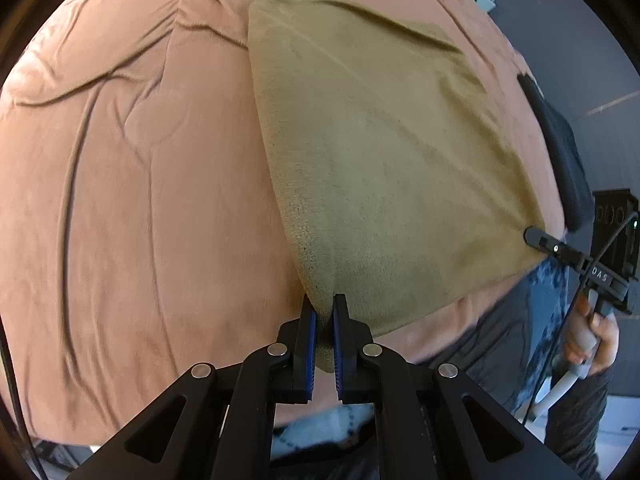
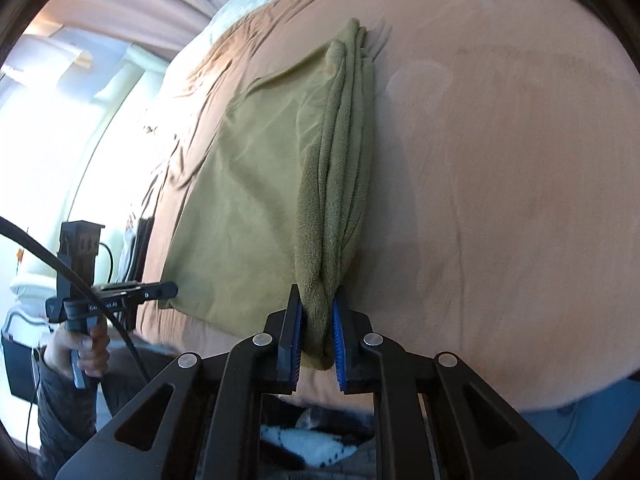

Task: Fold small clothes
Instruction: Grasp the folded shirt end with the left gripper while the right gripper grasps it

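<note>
Bedding in rust-brown, the bed cover (image 1: 120,168), carried the olive garment (image 1: 380,152) spread near its front edge. The left gripper (image 1: 325,312) had its jaws pinched on one near corner; the right gripper (image 2: 316,312), jaws nearly closed, clamped the bunched opposite corner. A fold seemed underway; next, both corners probably needed carrying across to the far edge.

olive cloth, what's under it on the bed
The olive cloth lies on a peach bedsheet, which shows all round it. Whatever is directly beneath the cloth is covered.
</note>
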{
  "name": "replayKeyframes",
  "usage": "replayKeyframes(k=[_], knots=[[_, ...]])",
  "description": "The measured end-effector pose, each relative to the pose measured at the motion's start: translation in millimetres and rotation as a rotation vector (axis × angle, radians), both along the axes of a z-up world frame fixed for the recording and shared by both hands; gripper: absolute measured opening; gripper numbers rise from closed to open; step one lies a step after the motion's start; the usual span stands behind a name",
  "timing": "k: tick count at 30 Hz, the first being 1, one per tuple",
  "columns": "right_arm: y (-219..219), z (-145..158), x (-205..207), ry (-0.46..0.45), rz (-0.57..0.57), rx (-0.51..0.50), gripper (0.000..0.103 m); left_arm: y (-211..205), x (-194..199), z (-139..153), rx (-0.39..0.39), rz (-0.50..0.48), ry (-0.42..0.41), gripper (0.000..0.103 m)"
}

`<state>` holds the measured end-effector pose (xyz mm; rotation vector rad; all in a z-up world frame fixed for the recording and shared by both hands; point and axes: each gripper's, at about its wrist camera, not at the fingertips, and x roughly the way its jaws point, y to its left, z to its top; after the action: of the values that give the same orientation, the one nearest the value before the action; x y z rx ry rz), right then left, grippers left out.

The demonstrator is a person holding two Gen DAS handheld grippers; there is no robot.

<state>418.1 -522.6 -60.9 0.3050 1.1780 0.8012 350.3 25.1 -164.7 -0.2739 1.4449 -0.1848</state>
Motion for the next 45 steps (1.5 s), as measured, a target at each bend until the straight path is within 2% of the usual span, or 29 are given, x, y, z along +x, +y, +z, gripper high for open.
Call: replayKeyframes(k=[10, 12, 13, 15, 16, 18, 21, 27, 36, 40, 45], knots=[[-1.6, -11.4, -27.6, 0.012, 0.077, -0.029, 0.012, 0.3, -44.6, -11.2, 0.007, -0.077, 0.075, 0.009], [0.1, -6.0, -24.9, -0.025, 0.073, -0.062, 0.014, 2.6, -40.7, -12.6, -0.007, -0.072, 0.08, 0.016], [-0.8, -3.8, -22.0, -0.023, 0.065, -0.06, 0.018, -0.8, -31.7, -14.5, -0.013, -0.064, 0.086, 0.02], [-3.9, 0.3, -13.3, -0.029, 0.046, -0.048, 0.032, 3.9, -24.2, -16.4, -0.026, -0.042, 0.094, 0.046], [-5.6, 1.6, -10.6, -0.035, 0.038, -0.044, 0.049, 7.0, -20.0, -15.4, -0.028, -0.029, 0.077, 0.049], [-9.6, 4.2, 3.6, -0.039, 0.008, -0.03, 0.059, 15.0, -9.0, -14.7, -0.024, -0.019, 0.047, 0.051], [-15.2, 5.7, 23.8, -0.03, -0.017, 0.005, 0.059, 27.6, 4.2, -17.0, -0.061, 0.011, 0.017, 0.051], [3.9, -1.8, 67.0, -0.009, -0.032, 0.048, 0.059, 51.0, 45.3, -35.0, -0.095, 0.092, -0.028, 0.051], [39.3, -22.8, 101.4, 0.006, -0.012, 0.058, 0.059, 63.7, 99.8, -49.6, -0.165, 0.12, -0.088, 0.05], [52.7, -27.0, 124.0, 0.004, -0.01, 0.059, 0.046, 69.6, 126.0, -49.3, -0.189, 0.131, -0.128, 0.05], [64.7, -32.4, 136.3, -0.002, 0.014, 0.083, 0.042, 73.7, 154.7, -48.9, -0.193, 0.165, -0.188, 0.032]])
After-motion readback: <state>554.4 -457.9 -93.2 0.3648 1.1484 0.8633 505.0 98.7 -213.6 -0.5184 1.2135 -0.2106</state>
